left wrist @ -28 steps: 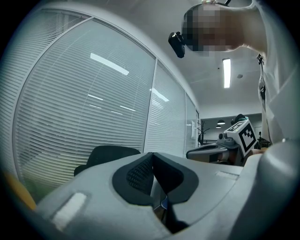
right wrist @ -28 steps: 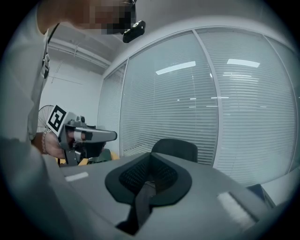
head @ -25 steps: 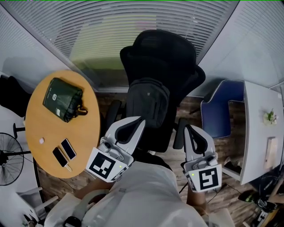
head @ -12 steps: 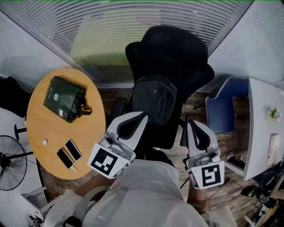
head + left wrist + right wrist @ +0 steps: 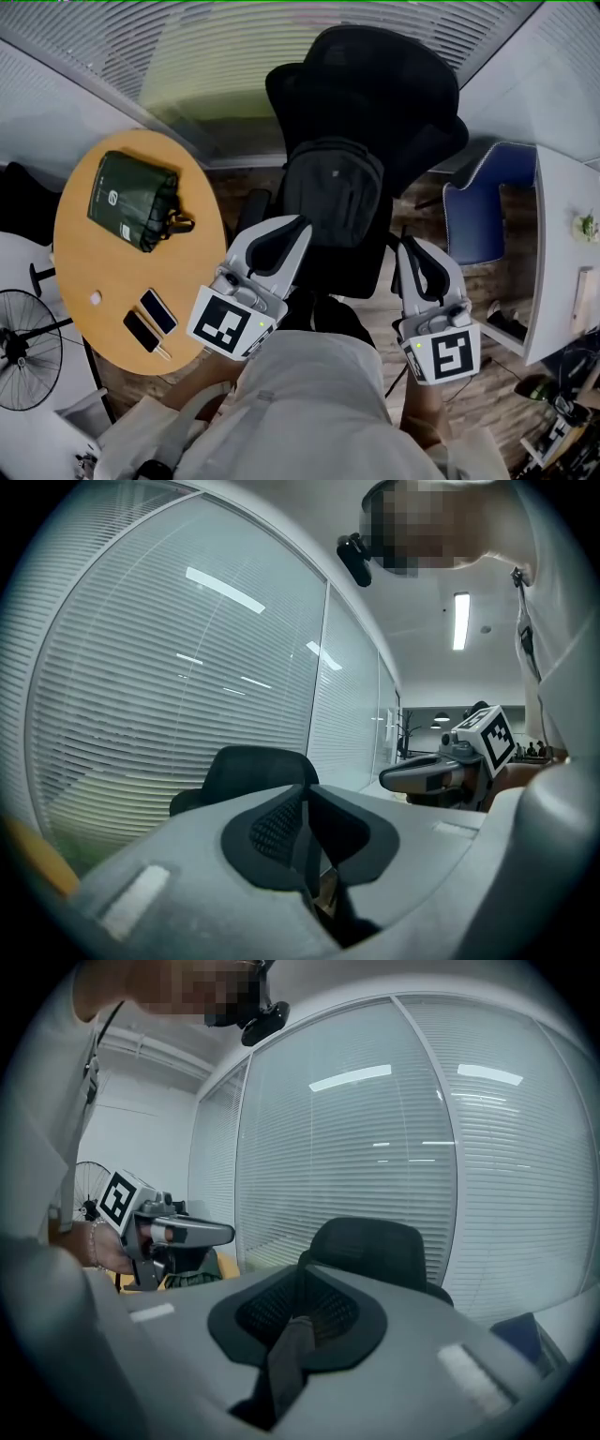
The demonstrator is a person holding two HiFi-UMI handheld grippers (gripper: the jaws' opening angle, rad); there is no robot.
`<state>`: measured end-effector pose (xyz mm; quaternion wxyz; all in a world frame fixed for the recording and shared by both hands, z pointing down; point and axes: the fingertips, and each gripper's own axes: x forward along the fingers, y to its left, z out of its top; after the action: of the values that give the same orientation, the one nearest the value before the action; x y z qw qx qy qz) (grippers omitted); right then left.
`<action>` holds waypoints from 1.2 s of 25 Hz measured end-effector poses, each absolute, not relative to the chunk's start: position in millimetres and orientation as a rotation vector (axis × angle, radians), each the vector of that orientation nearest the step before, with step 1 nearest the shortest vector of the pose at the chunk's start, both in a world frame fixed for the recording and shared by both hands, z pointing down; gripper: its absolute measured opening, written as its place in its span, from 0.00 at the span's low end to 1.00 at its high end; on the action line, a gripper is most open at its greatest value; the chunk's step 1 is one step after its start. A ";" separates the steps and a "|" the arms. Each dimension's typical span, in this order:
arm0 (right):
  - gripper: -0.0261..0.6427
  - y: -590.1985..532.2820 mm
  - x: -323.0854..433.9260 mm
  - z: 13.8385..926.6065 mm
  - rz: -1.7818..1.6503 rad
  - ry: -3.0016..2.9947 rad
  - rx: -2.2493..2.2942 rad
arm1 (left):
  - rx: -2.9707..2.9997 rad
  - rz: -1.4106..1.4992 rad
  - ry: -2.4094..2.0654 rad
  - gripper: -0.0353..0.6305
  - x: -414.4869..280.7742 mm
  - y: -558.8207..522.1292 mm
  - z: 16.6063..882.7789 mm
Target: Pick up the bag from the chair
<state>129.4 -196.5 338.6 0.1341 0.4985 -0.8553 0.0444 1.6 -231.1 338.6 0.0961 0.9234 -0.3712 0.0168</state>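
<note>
Backpack, black and soft, stands against the back of the black office chair. It probably sags and has some weight, so its top seems the best hold. The left gripper and the right gripper hover near it, jaws together, empty.

Tally, this position.

Grippers: two, the left gripper and the right gripper. Marker cubes: two, one per gripper.

Ahead of both sets of jaws: one black office chair and one black bag on it.

Left of the left jaws: one round wooden table. On it are one green pouch, two dark phones side by side, and one small white item, kind unclear.

Farther left and behind the jaws: one floor fan.

Right of the right jaws: one blue chair and one white desk with one small plant on it.
</note>
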 end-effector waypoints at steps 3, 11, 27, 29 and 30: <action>0.09 -198.2 128.3 352.4 0.139 -2.462 1.439 | 2.726 0.073 -1.100 0.10 -1.5 -235.4 354.2; 0.14 -210.2 133.9 394.1 0.167 -2.410 1.436 | 2.691 0.159 -1.111 0.14 -9.5 -250.8 403.2; 0.16 -234.5 164.3 505.4 0.184 -2.272 1.491 | 2.600 0.261 -1.162 0.18 -24.7 -278.6 500.5; 0.17 -236.8 167.3 520.4 0.200 -2.249 1.484 | 2.576 0.273 -1.172 0.18 -27.8 -282.6 513.3; 0.18 -238.2 168.9 527.0 0.203 -2.238 1.483 | 2.569 0.283 -1.177 0.18 -29.3 -284.3 519.6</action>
<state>168.9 -238.2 527.0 0.2226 0.5369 -0.8104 0.0734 -29.3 -284.3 519.6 0.1501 0.8944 -0.4097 0.0987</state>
